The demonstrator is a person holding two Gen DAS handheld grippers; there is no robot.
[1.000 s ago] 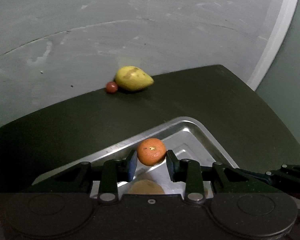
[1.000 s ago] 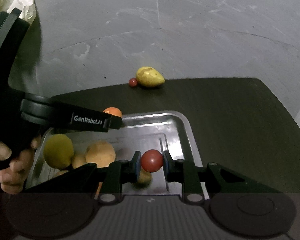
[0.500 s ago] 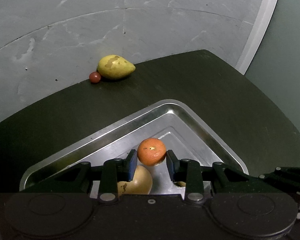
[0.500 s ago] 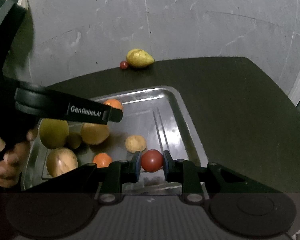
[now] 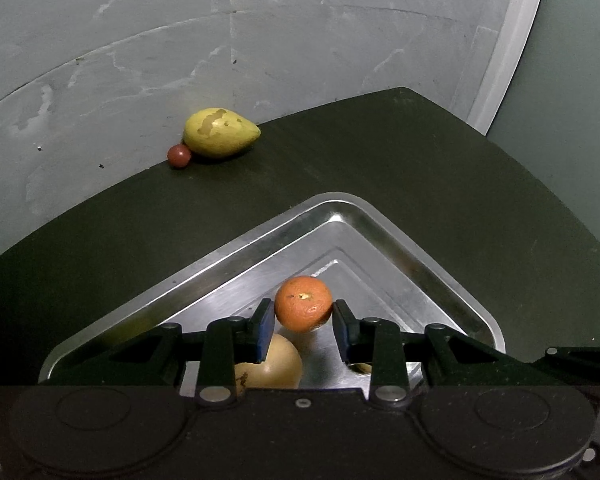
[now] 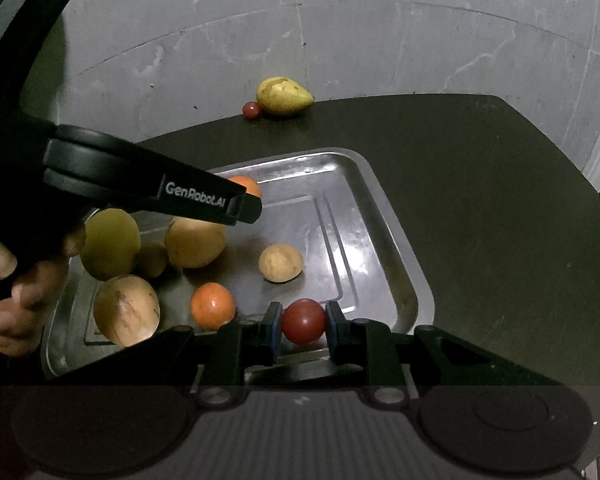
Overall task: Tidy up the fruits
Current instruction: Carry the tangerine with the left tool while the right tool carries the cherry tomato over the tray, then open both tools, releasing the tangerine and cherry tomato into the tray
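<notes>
With left gripper (image 5: 303,316) holding the orange (image 5: 303,303) and right gripper (image 6: 300,326) holding the red fruit (image 6: 303,321), best to lower both close to the tray (image 6: 384,200) floor, then release gently

Surface: dark table (image 6: 480,208), matte, with a rounded far corner.
Tray: metal tray (image 6: 384,216) lies flat on the table's near part.
Far edge: yellow mango (image 6: 284,96) lies on its side, with a small red fruit (image 6: 251,109) touching its left end.
</notes>
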